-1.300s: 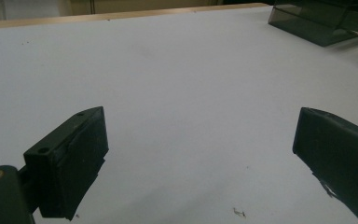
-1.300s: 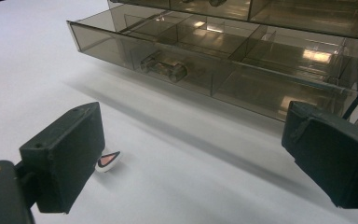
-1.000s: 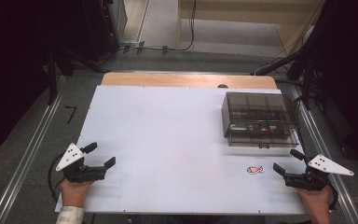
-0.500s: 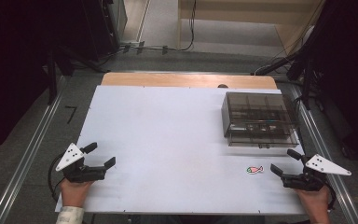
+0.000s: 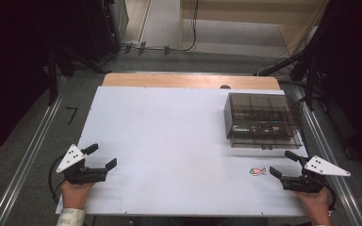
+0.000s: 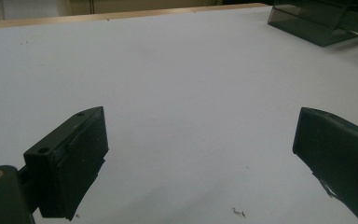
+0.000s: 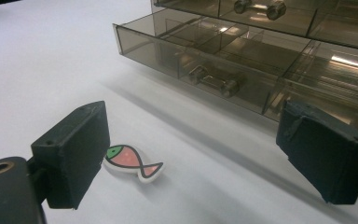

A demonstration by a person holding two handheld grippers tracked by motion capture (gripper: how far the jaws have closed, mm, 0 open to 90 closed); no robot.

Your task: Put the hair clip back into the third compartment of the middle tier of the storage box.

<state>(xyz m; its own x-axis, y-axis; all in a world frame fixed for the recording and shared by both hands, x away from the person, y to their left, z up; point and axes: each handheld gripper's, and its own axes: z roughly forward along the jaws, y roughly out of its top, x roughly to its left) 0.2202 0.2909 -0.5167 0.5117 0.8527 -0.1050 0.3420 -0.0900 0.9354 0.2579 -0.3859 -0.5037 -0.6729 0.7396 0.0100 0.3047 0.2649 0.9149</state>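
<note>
The fish eraser (image 5: 257, 171) I am nearest to lies flat on the white table (image 5: 169, 136), close to the near edge on the right side, just in front of the smoky drawer box (image 5: 261, 118) and apart from it. From my right gripper's view the fish (image 7: 131, 161) sits just past the left jaw, not touched, and the bottom drawer (image 7: 196, 60) stands pulled out toward me with its handle (image 7: 213, 80) facing the gap between the jaws. My right gripper (image 5: 285, 163) is spread wide, empty, low over the table's right near corner, beside the fish. My left gripper (image 5: 100, 157) is also spread wide and holding nothing, at the left near corner. Between the two lies a broad bare stretch of table running up to the wooden strip (image 5: 188, 80) at the far edge.
</note>
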